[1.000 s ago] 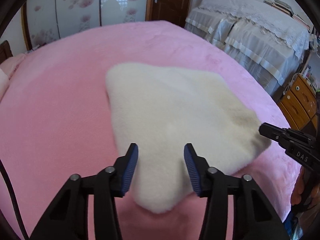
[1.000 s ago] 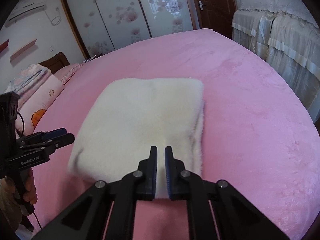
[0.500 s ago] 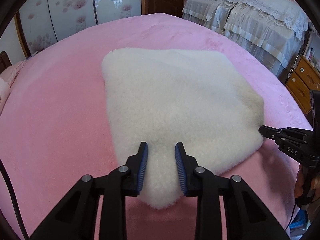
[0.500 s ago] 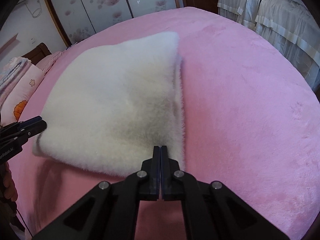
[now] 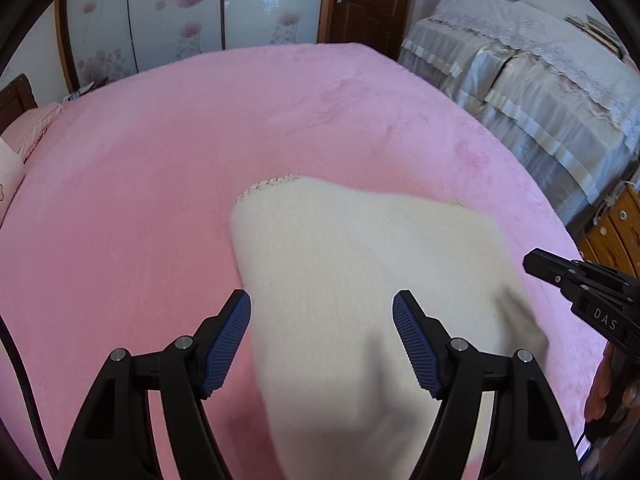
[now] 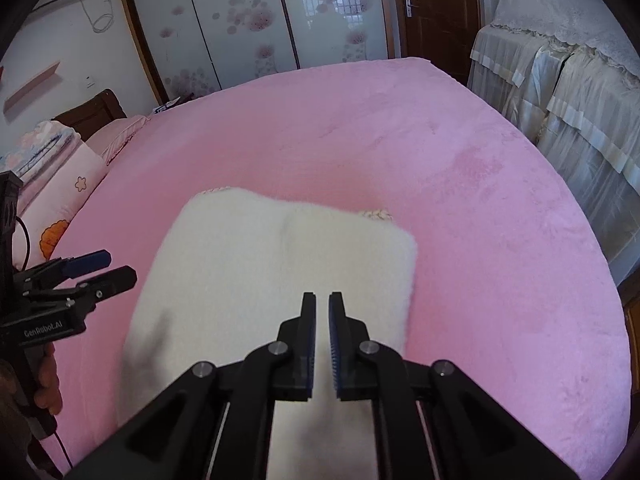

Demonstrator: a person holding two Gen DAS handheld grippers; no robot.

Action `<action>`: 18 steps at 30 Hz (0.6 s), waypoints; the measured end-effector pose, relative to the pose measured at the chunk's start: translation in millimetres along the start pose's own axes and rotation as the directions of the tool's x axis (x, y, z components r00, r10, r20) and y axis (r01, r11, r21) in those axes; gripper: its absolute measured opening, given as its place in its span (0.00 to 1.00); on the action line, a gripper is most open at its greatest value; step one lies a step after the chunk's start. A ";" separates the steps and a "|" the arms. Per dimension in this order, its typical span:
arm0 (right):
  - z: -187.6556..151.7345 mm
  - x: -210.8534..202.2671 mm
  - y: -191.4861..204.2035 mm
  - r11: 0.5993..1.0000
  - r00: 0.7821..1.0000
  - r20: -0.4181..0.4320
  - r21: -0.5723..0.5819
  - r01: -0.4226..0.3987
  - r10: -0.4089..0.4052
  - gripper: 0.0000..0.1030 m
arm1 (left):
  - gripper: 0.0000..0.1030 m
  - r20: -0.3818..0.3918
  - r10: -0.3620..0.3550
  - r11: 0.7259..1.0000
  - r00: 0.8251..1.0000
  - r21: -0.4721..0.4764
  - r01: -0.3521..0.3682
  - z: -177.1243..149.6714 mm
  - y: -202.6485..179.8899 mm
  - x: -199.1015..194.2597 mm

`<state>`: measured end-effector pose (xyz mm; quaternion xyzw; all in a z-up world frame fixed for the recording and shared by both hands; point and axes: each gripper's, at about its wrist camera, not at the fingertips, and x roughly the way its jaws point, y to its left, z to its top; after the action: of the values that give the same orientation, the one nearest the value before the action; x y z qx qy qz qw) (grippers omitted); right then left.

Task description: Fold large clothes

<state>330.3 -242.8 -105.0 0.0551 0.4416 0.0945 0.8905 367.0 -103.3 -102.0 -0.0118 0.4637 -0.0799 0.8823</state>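
A bed [image 5: 160,168] covered by a pink plush blanket [image 6: 480,208] is seen across both views. 1 folded cream garment [image 5: 352,264] is laid directly on the blanket, at the near side, with a crocheted edge shown at its far corners. Pink pillows [image 6: 68,196] are stacked at the bed's far left end, against a dark wooden headboard [image 6: 94,112].

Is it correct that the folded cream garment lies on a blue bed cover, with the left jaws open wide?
Not quite: the bed cover is pink, not blue, as the left wrist view shows. The folded cream garment does lie on it, and the left gripper has its jaws open wide.
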 end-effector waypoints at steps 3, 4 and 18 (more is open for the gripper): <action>27.1 41.2 -1.2 1.000 0.999 -0.050 0.024 -0.011 0.013 0.13 | 0.70 -0.054 -0.003 0.999 0.999 -0.045 0.001 21.0 3.1 36.8; 31.7 54.9 -2.5 1.000 0.998 -0.067 0.021 0.002 -0.001 0.14 | 0.70 -0.068 0.000 0.998 0.998 -0.056 -0.003 23.4 5.2 47.0; 16.6 95.3 -56.7 0.995 0.993 -0.099 0.055 0.078 -0.072 0.09 | 0.84 -0.076 0.016 0.995 0.997 -0.093 -0.023 16.3 22.2 95.0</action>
<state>406.7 -277.8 -179.1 0.0599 0.4885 0.0507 0.8691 436.2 -96.8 -172.4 -0.0456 0.4999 -0.0497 0.8635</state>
